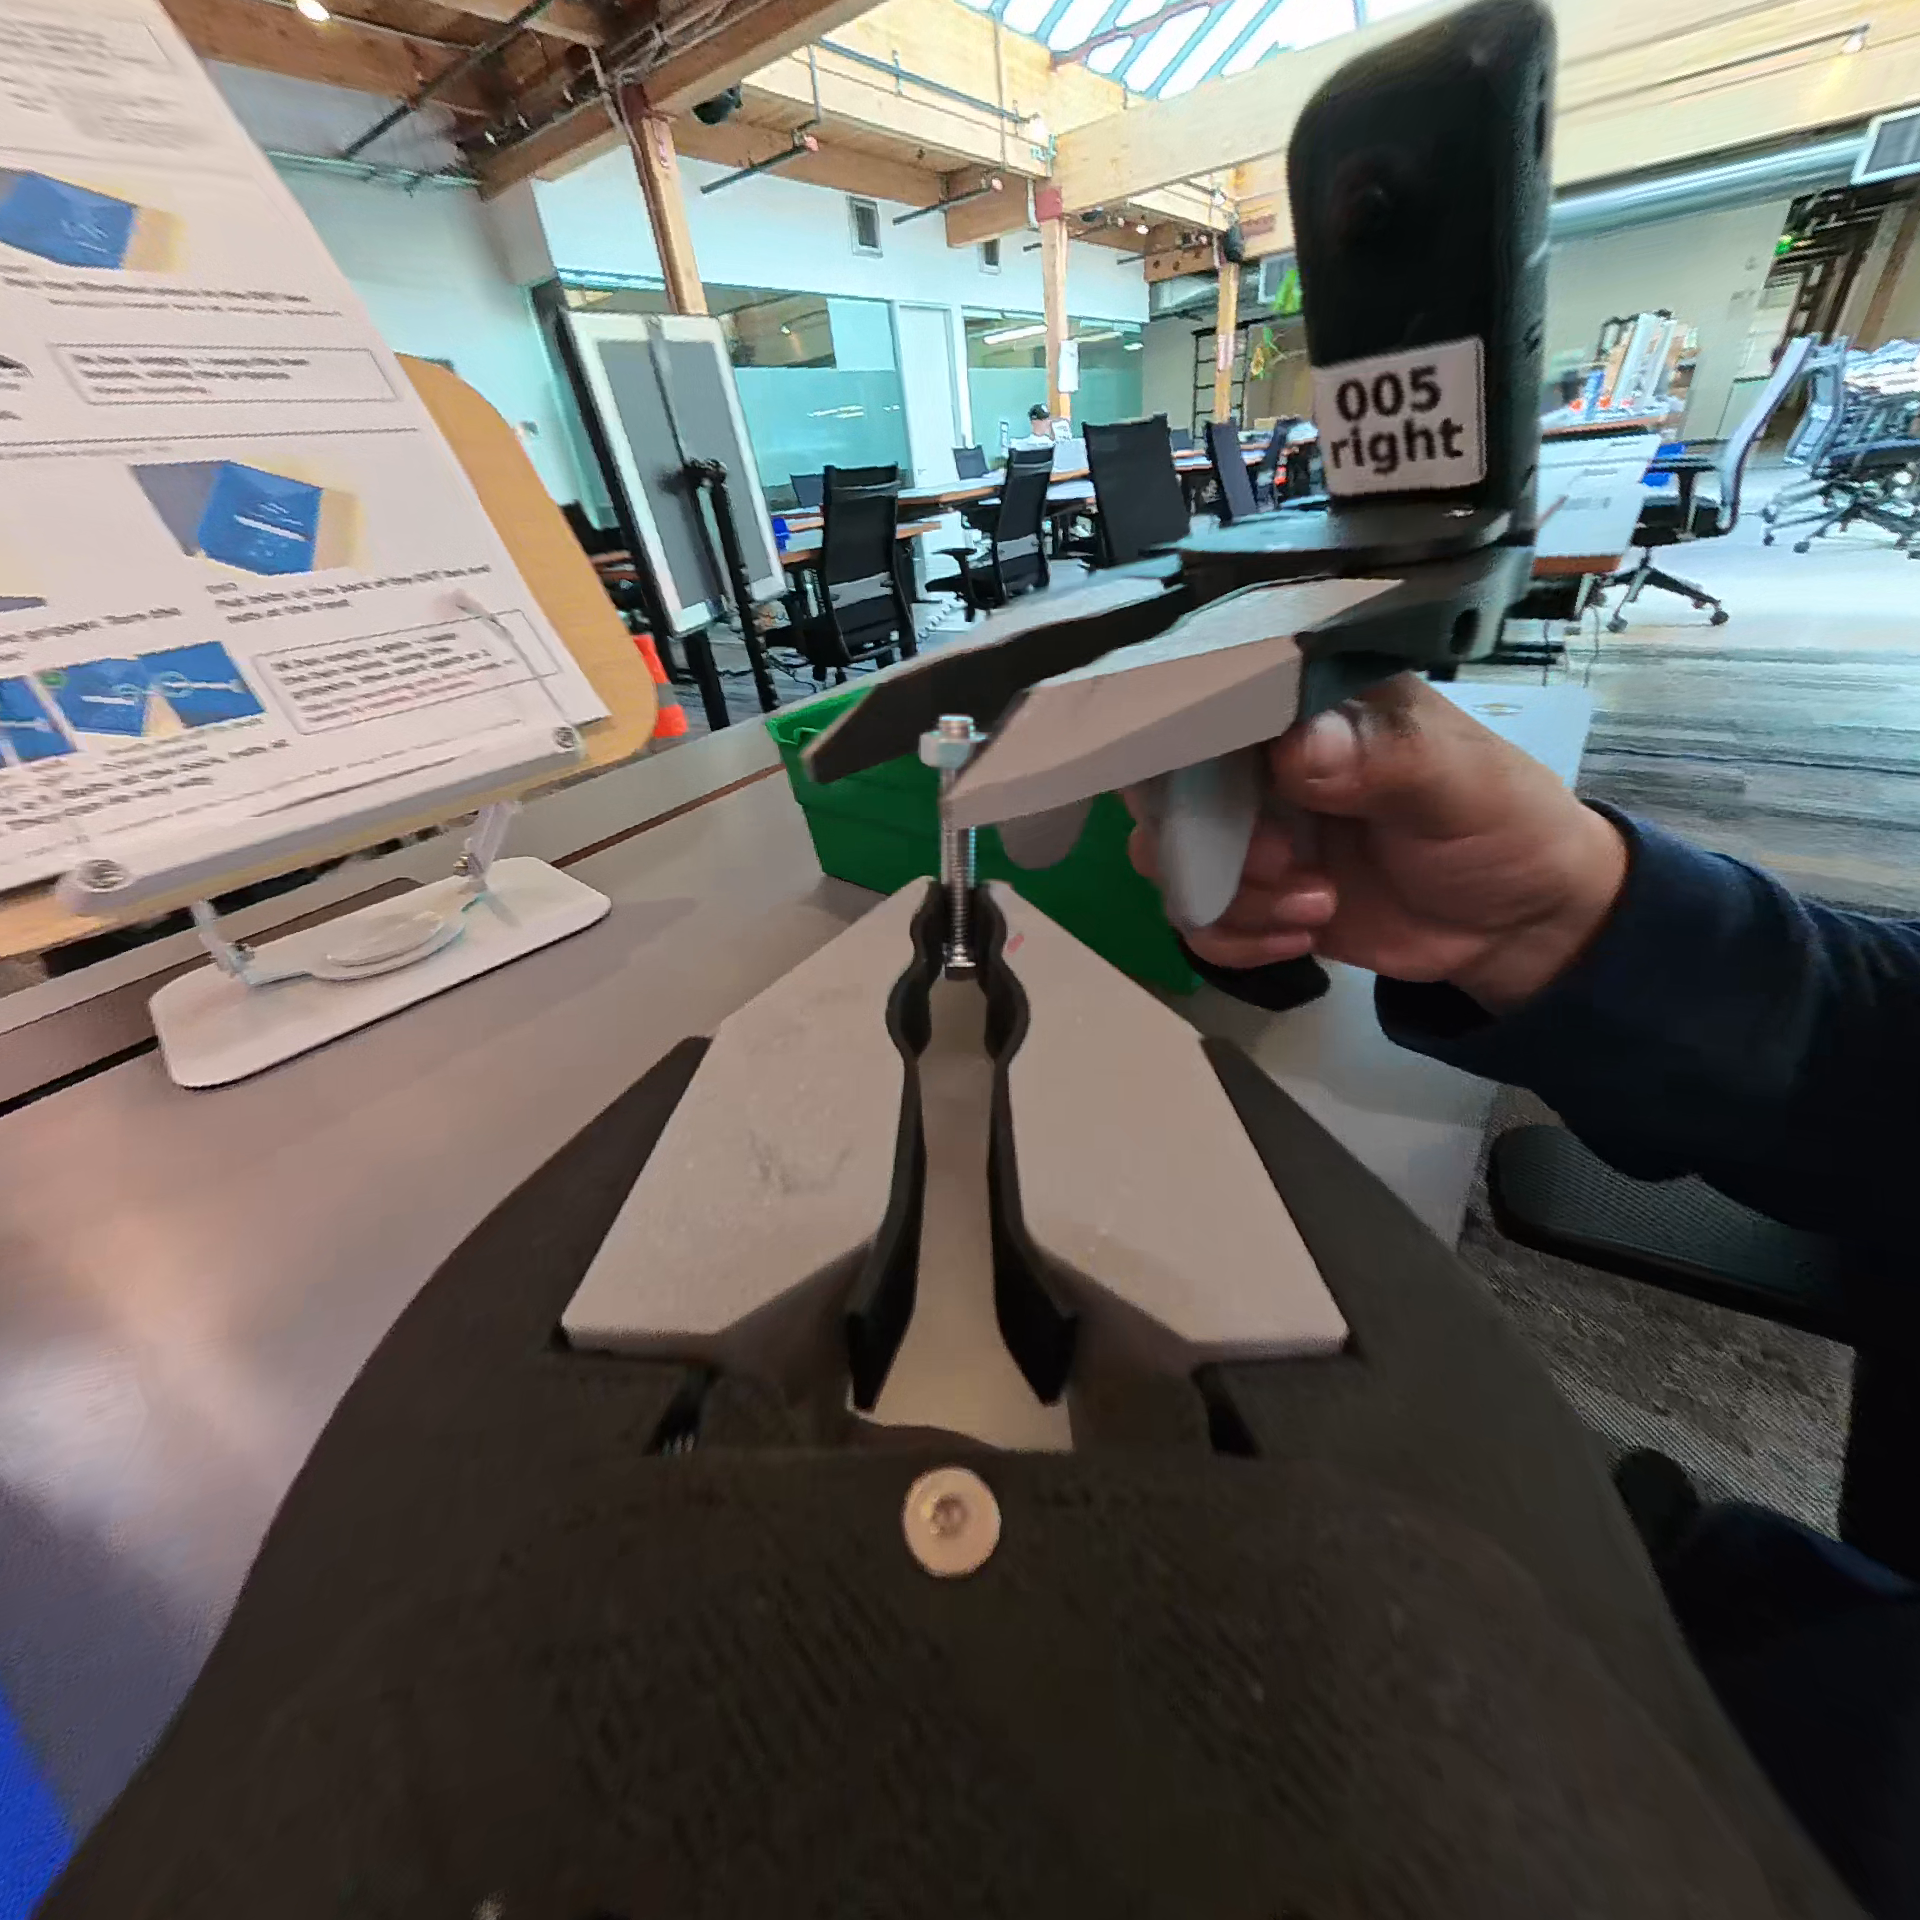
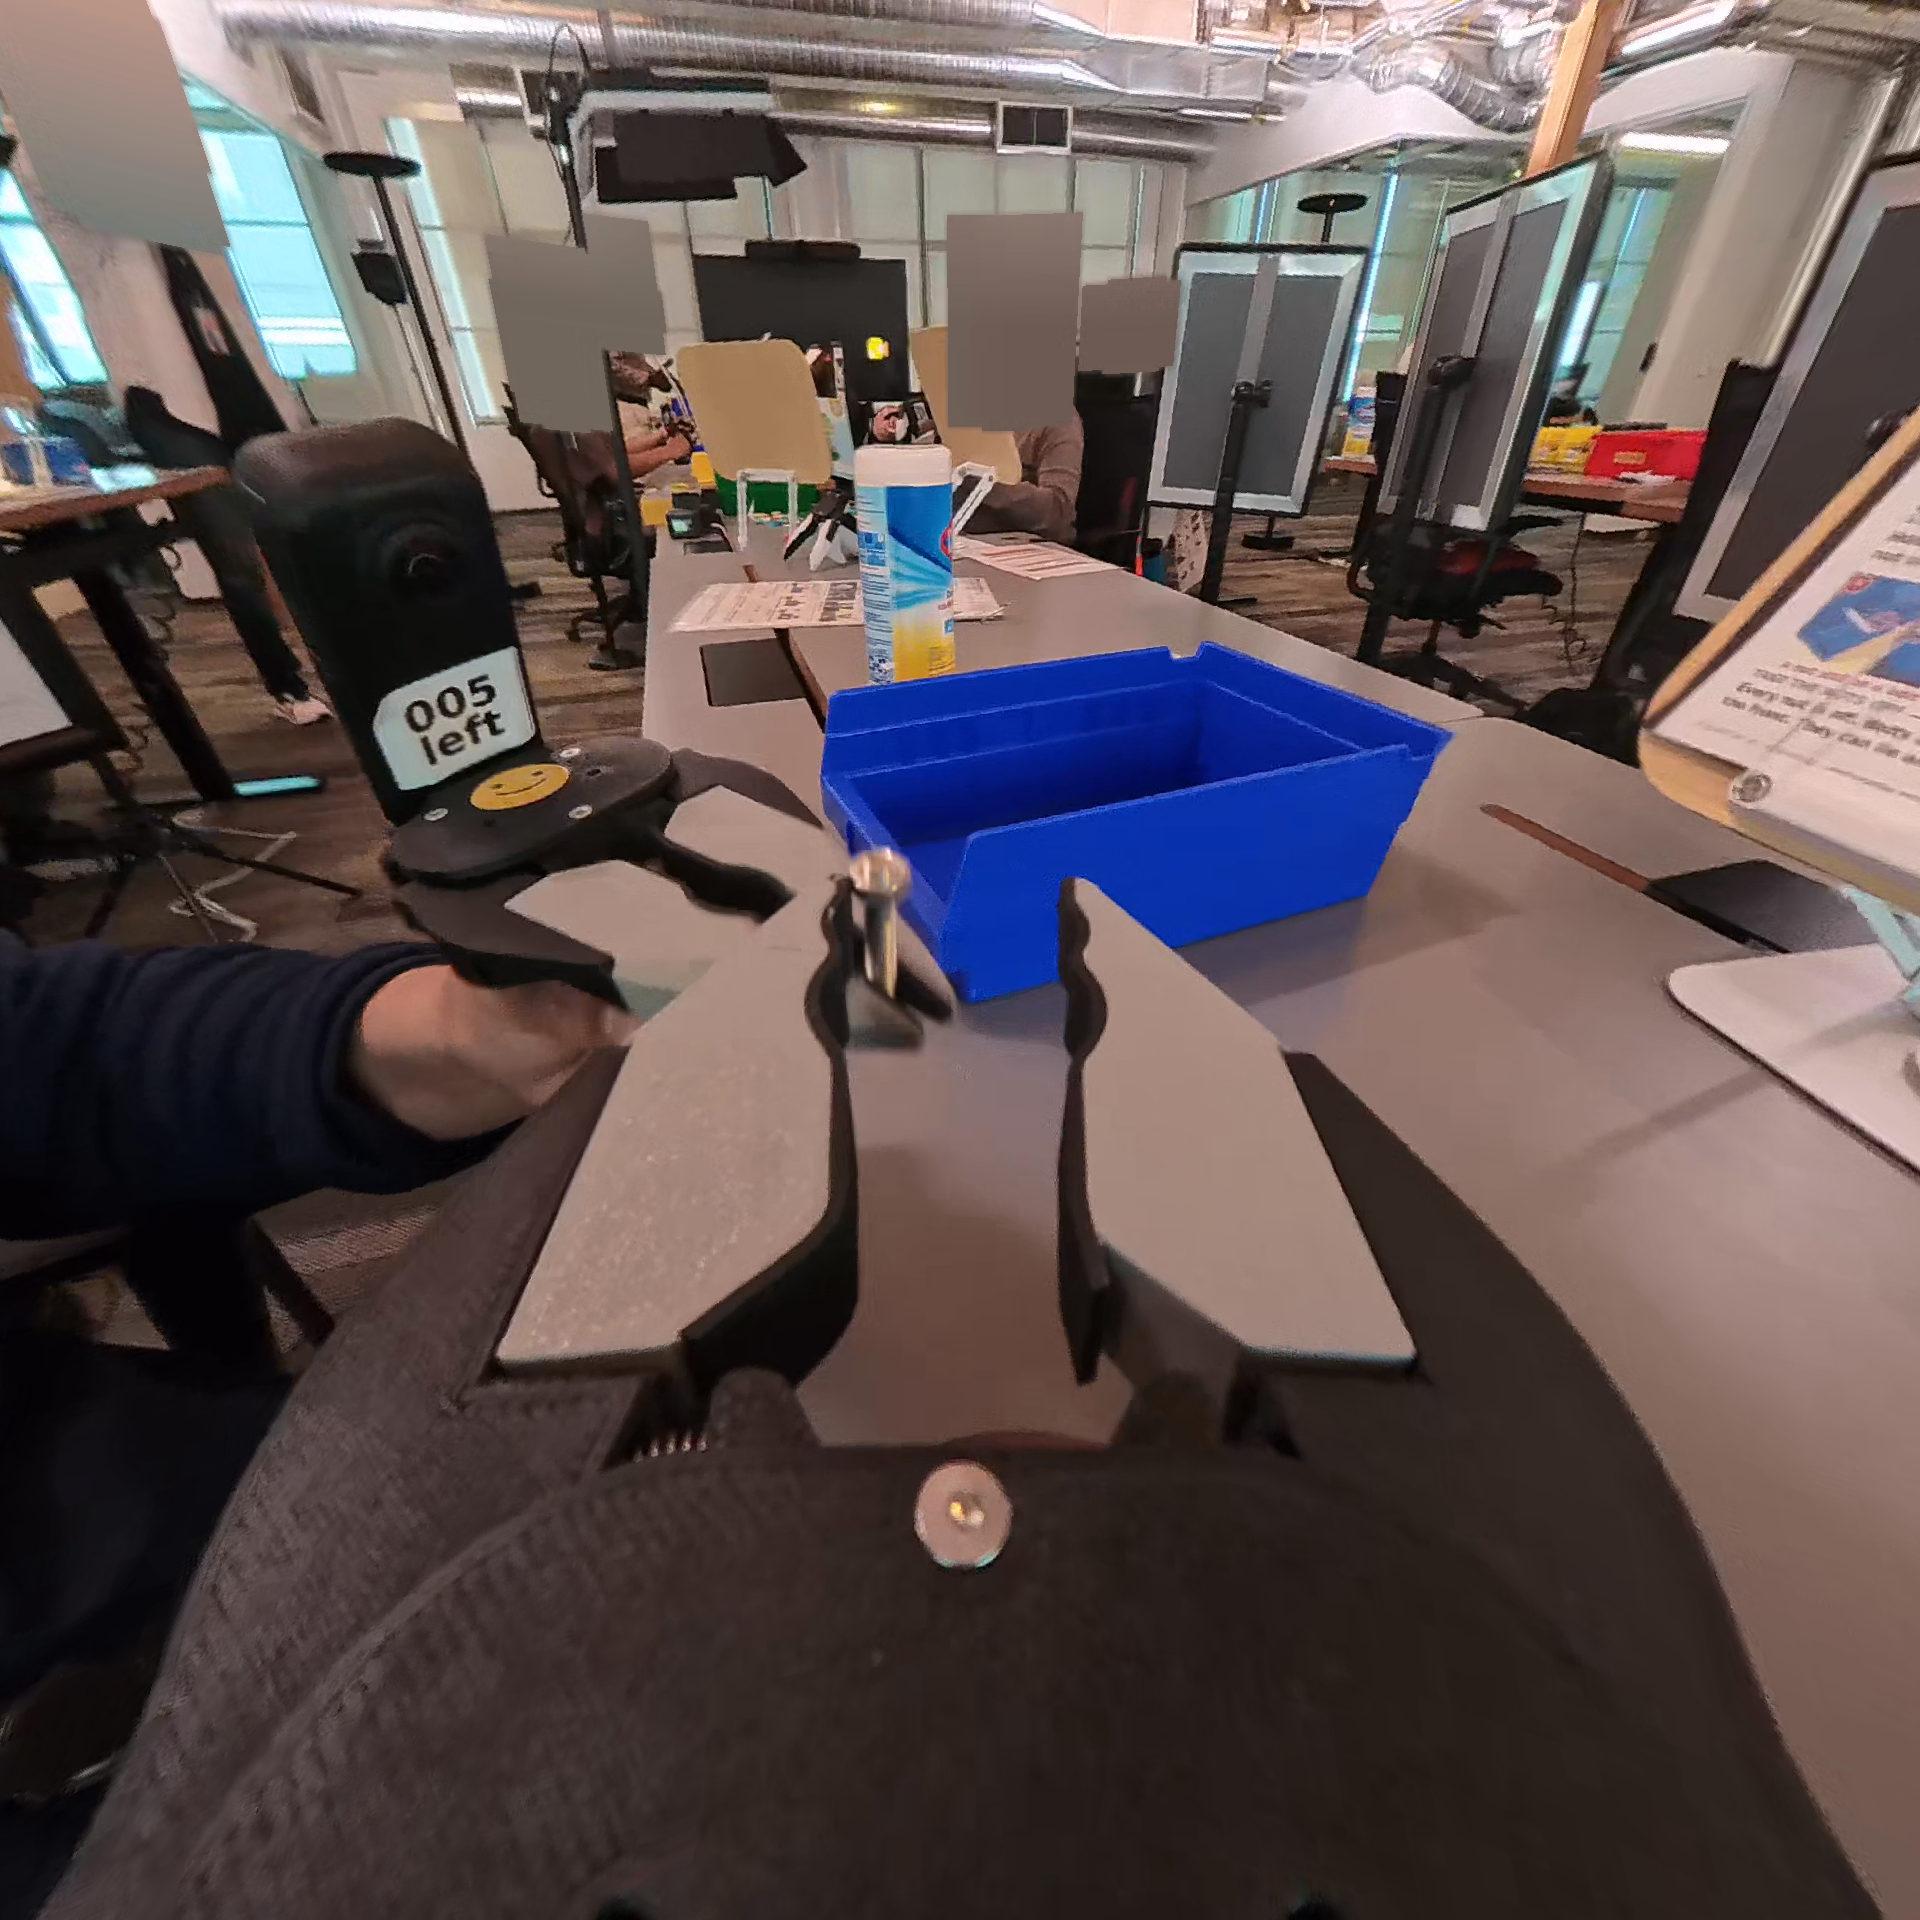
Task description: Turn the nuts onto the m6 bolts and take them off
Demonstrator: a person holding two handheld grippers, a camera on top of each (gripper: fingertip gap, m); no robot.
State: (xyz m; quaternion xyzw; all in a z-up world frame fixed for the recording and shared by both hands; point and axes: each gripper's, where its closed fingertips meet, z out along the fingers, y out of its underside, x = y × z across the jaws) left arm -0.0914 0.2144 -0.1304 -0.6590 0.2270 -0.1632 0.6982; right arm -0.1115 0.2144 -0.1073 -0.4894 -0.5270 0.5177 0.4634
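My left gripper (image 1: 961,920) is shut on the lower end of an M6 bolt (image 1: 957,862) and holds it upright above the grey table (image 1: 416,1091). A nut (image 1: 953,744) sits near the bolt's top end. My right gripper (image 1: 888,781) comes in from the right at nut height, with its fingers on either side of the nut. In the right wrist view the right gripper (image 2: 956,920) is open with a wide gap. There the bolt (image 2: 883,925) stands just inside its left finger (image 2: 727,1091), held from below by the left gripper (image 2: 883,1023).
A blue bin (image 2: 1143,831) stands on the table just beyond the grippers. A green bin (image 1: 883,842) sits behind the bolt in the left wrist view. An instruction sheet on a stand (image 1: 260,520) is at the left. A wipes canister (image 2: 904,561) stands farther back. My two grippers' fingertips are within a few centimetres of each other.
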